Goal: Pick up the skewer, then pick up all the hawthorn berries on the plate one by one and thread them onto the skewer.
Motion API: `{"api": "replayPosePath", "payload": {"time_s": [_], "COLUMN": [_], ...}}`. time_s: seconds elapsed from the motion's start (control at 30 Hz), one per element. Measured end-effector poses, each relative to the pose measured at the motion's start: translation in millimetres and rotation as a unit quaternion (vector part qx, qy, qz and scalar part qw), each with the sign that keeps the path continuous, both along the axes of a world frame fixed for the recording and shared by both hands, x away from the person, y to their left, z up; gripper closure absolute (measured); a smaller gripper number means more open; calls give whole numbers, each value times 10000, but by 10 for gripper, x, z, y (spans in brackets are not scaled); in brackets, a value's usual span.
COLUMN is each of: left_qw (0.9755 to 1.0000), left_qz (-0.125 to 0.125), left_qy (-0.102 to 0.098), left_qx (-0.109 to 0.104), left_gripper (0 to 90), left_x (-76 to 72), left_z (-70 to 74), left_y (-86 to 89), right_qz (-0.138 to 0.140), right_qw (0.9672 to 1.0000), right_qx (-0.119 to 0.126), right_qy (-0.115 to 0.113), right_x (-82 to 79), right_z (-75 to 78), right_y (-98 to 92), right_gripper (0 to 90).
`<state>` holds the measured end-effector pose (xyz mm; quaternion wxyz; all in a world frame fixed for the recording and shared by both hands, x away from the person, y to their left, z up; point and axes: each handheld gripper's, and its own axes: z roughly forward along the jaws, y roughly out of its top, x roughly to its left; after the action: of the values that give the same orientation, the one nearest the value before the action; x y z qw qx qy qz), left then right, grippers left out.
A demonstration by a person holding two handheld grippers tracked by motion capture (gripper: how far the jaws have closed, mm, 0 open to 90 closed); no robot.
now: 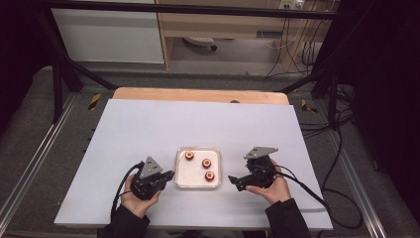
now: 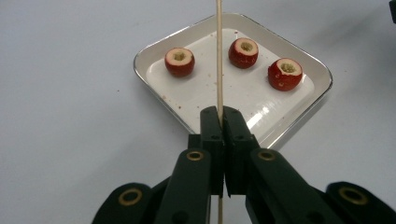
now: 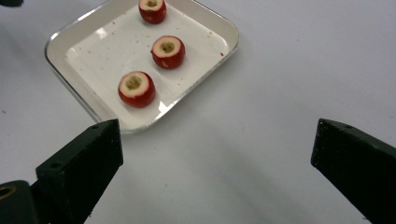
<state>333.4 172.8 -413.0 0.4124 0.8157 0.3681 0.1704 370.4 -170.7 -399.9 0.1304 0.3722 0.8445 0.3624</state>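
Three small red cored fruits lie in a white square tray (image 1: 198,184) at the table's middle front: one (image 1: 189,155) far left, one (image 1: 206,163) in the middle, one (image 1: 209,175) nearest. My left gripper (image 1: 171,174) is just left of the tray, shut on a thin wooden skewer (image 2: 218,56) that points over the tray (image 2: 205,91) between two fruits (image 2: 179,61) (image 2: 243,52). My right gripper (image 1: 235,182) is just right of the tray. Its jaws stand wide open (image 3: 217,140) over bare table, with the nearest fruit (image 3: 136,88) ahead.
A white sheet (image 1: 148,124) covers the table, with its wooden edge (image 1: 198,94) at the back. Black frame bars and cables stand around the table. Red crumbs dot the tray floor (image 3: 102,51).
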Motion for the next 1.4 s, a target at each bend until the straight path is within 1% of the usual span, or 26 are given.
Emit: {"api": "replayPosePath", "payload": {"time_s": [0.07, 0.13, 0.17, 0.2, 0.27, 0.33, 0.37, 0.4, 0.5, 0.6, 0.73, 0.8, 0.83, 0.9, 0.93, 0.97, 1.0, 1.07, 1.1, 1.13, 1.2, 1.23, 1.3, 1.33, 1.4], "left_qw": [10000, 10000, 10000, 10000, 10000, 9999, 9999, 9999, 9999, 9998, 9997, 9997, 9997, 9997, 9996, 9997, 9997, 9997, 9997, 9997, 9997, 9997, 9997, 9997, 9997], "left_qz": [-9, 5, 13, 33, 25, 28, 19, 23, 22, 36, 57, 66, 65, 67, 76, 75, 86, 101, 105, 104, 98, 100, 90, 90, 92], "left_qy": [5, -7, -10, -29, -29, -83, -70, -95, -104, -120, -140, -132, -147, -130, -140, -134, -132, -140, -141, -153, -154, -157, -143, -139, -140], "left_qx": [15, -10, -13, -32, -65, -82, -84, -86, -128, -147, -201, -196, -198, -214, -211, -194, -195, -186, -173, -176, -167, -170, -166, -165, -170], "left_gripper": [883, 883, 883, 883, 883, 883, 883, 883, 883, 883, 883, 883, 883, 882, 882, 882, 882, 882, 882, 882, 882, 882, 882, 882, 882], "left_x": [-9, -13, -13, -15, -18, -24, -24, -26, -27, -23, -18, -16, -14, -7, -4, 0, 3, 4, 3, 1, 2, 3, 7, 10, 9], "left_z": [-13, -23, -26, -26, -22, -18, -15, -13, -10, -16, -21, -21, -20, -23, -26, -28, -31, -35, -36, -36, -36, -38, -40, -43, -45], "left_y": [15, 35, 43, 50, 58, 60, 62, 66, 78, 86, 101, 101, 104, 102, 103, 103, 101, 100, 98, 97, 97, 99, 101, 104, 105], "right_qz": [32, 77, 46, 53, 25, 21, 14, 15, -22, -12, -46, -73, -73, -54, -54, -79, -84, -123, -123, -208, -283, -313, -340, -384, -357], "right_qw": [10000, 9998, 9997, 9996, 9996, 9995, 9995, 9993, 9990, 9985, 9982, 9979, 9979, 9971, 9971, 9967, 9961, 9958, 9958, 9954, 9935, 9925, 9915, 9904, 9893], "right_qx": [-54, -206, -247, -244, -156, -136, -110, -117, -177, -159, -149, -173, -173, -151, -151, -165, -230, -259, -259, -231, -217, -270, -354, -387, -428], "right_qy": [10, 9, 78, 125, 249, 268, 293, 356, 416, 533, 577, 623, 623, 750, 750, 792, 853, 868, 868, 907, 1082, 1152, 1209, 1274, 1347], "right_x": [14, 28, 34, 45, 69, 78, 94, 108, 130, 162, 192, 217, 217, 238, 238, 245, 260, 255, 255, 252, 261, 271, 284, 282, 283], "right_z": [46, 87, 103, 116, 132, 135, 134, 132, 113, 86, 76, 60, 60, 43, 43, 42, 40, 37, 37, 16, -5, -17, -45, -64, -98], "right_y": [70, 153, 197, 235, 316, 346, 393, 427, 528, 638, 705, 775, 775, 834, 834, 855, 890, 928, 928, 950, 961, 959, 959, 971, 989], "right_gripper": [30, 31, 31, 31, 34, 34, 35, 34, 36, 46, 52, 64, 64, 83, 83, 98, 126, 171, 171, 226, 255, 272, 318, 338, 370]}}
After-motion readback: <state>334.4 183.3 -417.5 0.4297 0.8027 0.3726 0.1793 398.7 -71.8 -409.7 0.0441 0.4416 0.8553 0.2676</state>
